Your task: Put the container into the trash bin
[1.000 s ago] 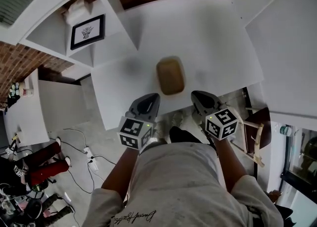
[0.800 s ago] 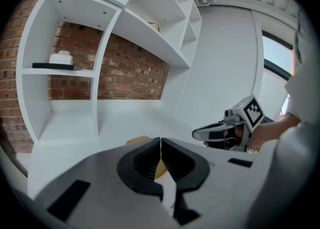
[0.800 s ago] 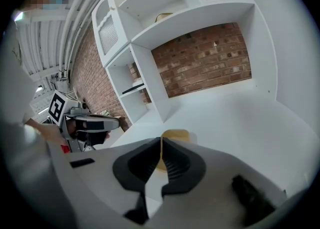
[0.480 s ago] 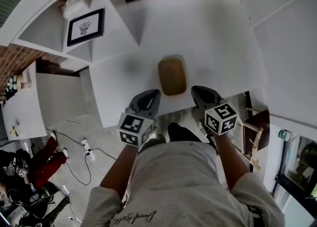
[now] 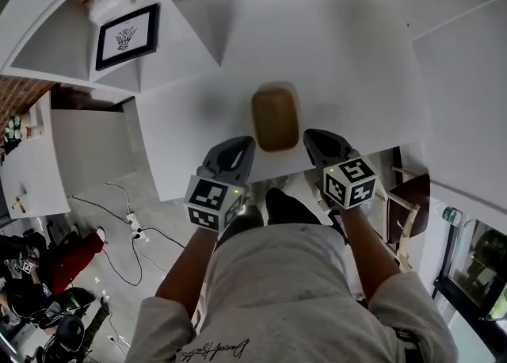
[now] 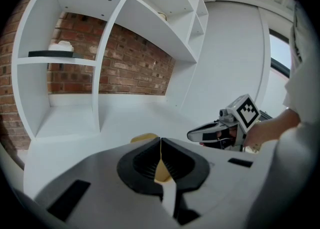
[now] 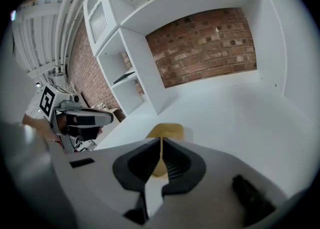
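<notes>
- Both shut tight on nothing: left hand-held gripper (image 5: 238, 146), right hand-held gripper (image 5: 315, 138).
- The tan container (image 5: 275, 119) lies on the white desk (image 5: 356, 52), just ahead, between them.
- It looks light and thin-walled; pinching the near rim seems safest.

Tan rounded container (image 5: 275, 118), flat on white table (image 5: 348, 52), nr front edge

Container (image 5: 275, 118) on table (image 5: 348, 60), between left claw (image 5: 240, 146) and right claw (image 5: 318, 139)

White shelves (image 6: 102, 73) against brick wall (image 6: 131, 68)
</notes>
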Motion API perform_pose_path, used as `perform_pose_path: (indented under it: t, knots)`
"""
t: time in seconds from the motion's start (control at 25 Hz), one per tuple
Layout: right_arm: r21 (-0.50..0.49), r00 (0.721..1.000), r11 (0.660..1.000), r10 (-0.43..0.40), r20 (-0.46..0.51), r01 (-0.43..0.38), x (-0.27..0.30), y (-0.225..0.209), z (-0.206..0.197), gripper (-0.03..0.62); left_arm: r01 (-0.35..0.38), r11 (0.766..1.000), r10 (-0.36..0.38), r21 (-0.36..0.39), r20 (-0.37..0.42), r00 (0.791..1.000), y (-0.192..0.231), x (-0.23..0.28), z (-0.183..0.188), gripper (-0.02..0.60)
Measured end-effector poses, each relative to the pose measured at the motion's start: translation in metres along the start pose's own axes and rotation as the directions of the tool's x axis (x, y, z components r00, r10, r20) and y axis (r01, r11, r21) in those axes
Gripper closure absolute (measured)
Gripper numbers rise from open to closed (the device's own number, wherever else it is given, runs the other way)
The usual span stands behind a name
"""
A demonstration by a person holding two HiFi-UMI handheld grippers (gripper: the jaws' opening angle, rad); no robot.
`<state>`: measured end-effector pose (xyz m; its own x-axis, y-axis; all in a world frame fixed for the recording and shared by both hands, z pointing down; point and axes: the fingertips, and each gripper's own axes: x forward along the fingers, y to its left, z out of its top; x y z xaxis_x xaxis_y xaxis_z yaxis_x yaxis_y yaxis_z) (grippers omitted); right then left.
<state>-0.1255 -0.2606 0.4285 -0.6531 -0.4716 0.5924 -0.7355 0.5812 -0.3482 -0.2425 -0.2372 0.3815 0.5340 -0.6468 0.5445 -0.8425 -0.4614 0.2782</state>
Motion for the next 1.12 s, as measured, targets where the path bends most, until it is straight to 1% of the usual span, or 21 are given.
perform_pose_path:
  t: [0.24,0.4,0.6,0.72,0.76,1.12]
  knots:
    - [-0.002,0.999,1.000,-0.024,-0.033,0.024,0.015,-0.008,-0.009,0.563,0.000,1.000,0.000,-0.017,-0.007,1.000,0.005,0.010,-0.004,0.563]
    - [0.006,0.998,1.000,-0.023,-0.054,0.023,0.026,-0.010,-0.017,0.562,0.004,1.000,-0.005,-0.031,-0.024,1.000,0.004,0.012,-0.011,0.563]
    - [0.018,0.996,0.999,-0.046,-0.081,0.047,0.039,-0.019,-0.026,0.559,0.003,0.999,-0.005,-0.043,-0.042,0.999,0.005,0.016,-0.020,0.563]
    - [0.033,0.993,0.998,-0.047,-0.110,0.051,0.046,-0.024,-0.035,0.506,-0.001,0.999,-0.002,-0.051,-0.049,0.999,0.008,0.016,-0.024,0.563]
    - [0.036,0.992,0.998,-0.047,-0.119,0.052,0.048,-0.026,-0.037,0.500,-0.003,0.999,0.000,-0.052,-0.052,0.999,0.009,0.017,-0.025,0.563]
    - [0.059,0.987,0.997,-0.049,-0.154,0.059,0.065,-0.033,-0.049,0.496,-0.018,0.998,0.014,-0.066,-0.061,0.998,0.018,0.017,-0.030,0.563]
